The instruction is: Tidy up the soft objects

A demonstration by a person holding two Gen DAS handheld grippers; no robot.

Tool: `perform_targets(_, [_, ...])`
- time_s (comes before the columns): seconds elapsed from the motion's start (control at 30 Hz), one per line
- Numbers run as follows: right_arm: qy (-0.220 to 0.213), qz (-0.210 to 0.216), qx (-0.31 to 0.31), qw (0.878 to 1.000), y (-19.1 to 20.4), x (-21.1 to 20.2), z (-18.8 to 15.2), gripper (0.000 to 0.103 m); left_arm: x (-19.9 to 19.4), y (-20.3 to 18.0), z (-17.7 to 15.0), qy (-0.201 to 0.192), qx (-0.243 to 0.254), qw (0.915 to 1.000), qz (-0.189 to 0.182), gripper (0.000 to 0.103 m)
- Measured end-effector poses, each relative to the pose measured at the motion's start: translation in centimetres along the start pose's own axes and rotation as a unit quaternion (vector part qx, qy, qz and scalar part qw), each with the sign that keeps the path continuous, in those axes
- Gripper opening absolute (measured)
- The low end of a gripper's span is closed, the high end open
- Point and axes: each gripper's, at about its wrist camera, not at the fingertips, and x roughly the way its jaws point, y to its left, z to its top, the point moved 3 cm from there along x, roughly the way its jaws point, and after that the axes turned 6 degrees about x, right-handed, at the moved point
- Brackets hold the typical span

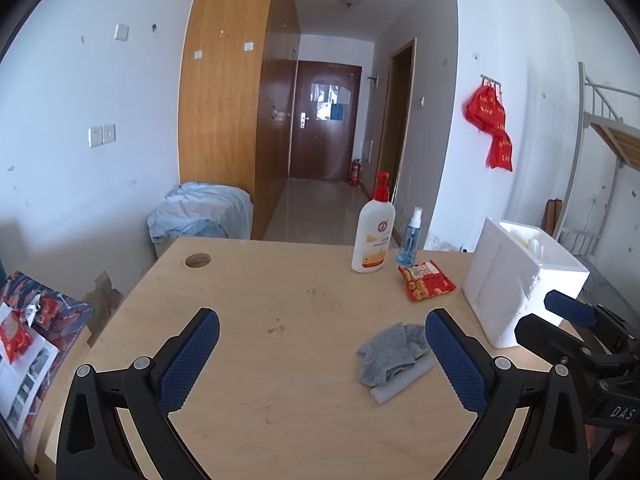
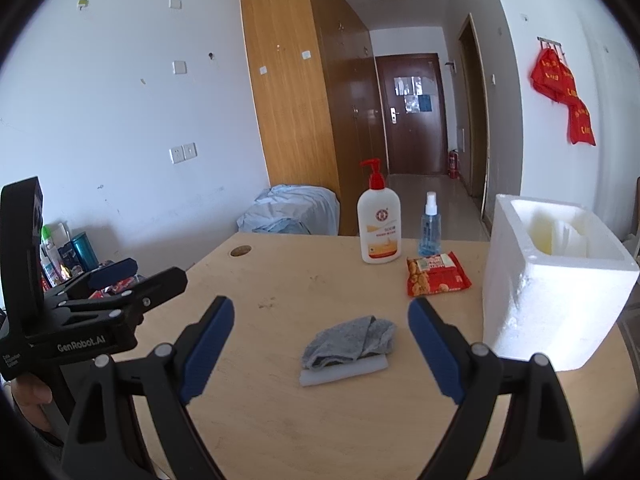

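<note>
While both grippers hang above the near edge of a pale wooden desk [image 2: 280, 280], jaws spread wide and grasping nothing, a crumpled grey cloth [image 2: 352, 342] lies on the desktop directly ahead of the right gripper [image 2: 320, 354], draped over a flat white foam piece [image 2: 348, 372]. The left gripper [image 1: 322, 360] sits to the left of the pile, its right finger close beside the cloth in its own view. A white foam box [image 2: 556, 292], open at the top, stands at the right of the desk, the likely destination; a red snack packet [image 2: 438, 274], a pump bottle [image 2: 379, 224] and a small spray bottle [image 2: 430, 226] line the far side. The step in hand appears to be the first pick. The right gripper looks best placed: it should descend squarely over the cloth's bunched middle, close on folds rather than a single edge, and avoid pinching the foam piece beneath, which could lift with it.
</note>
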Motion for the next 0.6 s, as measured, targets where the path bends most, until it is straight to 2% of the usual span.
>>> perform_targets(0.6, [0.036,-0.015,0.006,0.999,-2.1,3.1,-0.4,0.091,4.5,-0.4,-0.6,0.034,0.007,0.9993,-0.014,0.103])
